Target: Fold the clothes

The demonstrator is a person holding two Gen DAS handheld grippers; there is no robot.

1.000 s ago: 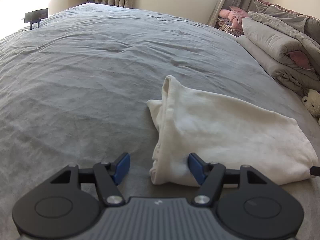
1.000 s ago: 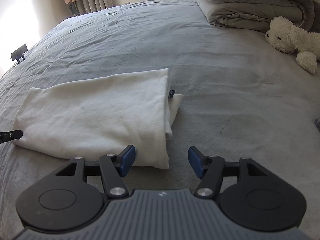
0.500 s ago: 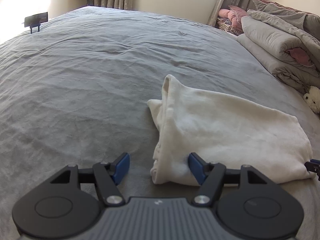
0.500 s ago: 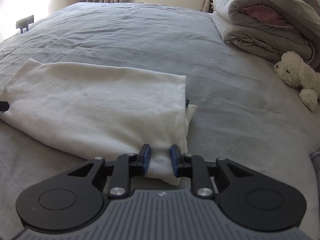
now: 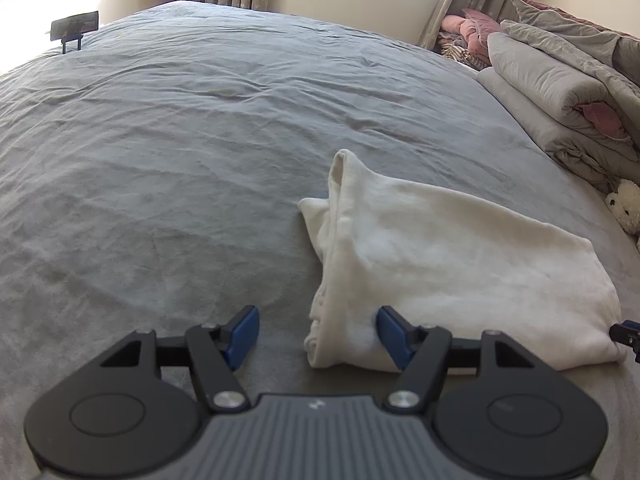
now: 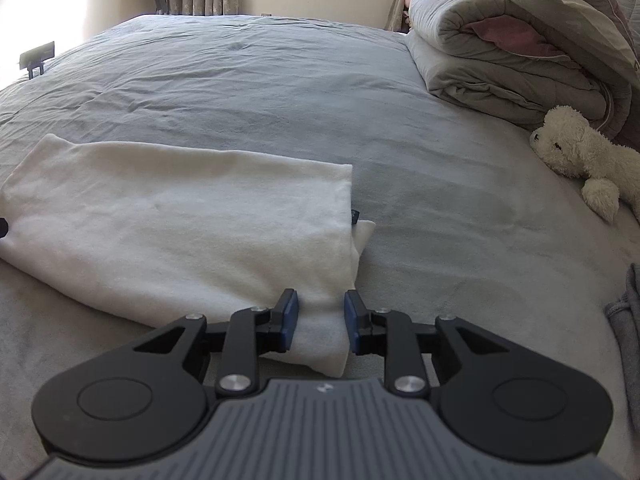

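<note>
Folded white garment (image 6: pixel 180 232) lying flat on the grey bedspread (image 5: pixel 200 160), with one gripper at each near corner. Left gripper (image 5: pixel 318 334) is pitched downward toward the bed, jaws wide apart; the garment's near left corner sits between them, the right pad (image 5: pixel 390 336) against the cloth and the left pad (image 5: pixel 242 334) clear of it over bare bedspread. Right gripper (image 6: pixel 318 320) is likewise pitched downward, straddling the garment's near right corner; its jaws are opening, and the pads appear to stand just off the fabric, though contact cannot be ruled out from this angle. A plush toy (image 6: pixel 580 156) lies to the right, near a stack of folded duvets (image 6: pixel 520 52), well apart from the garment.
</note>
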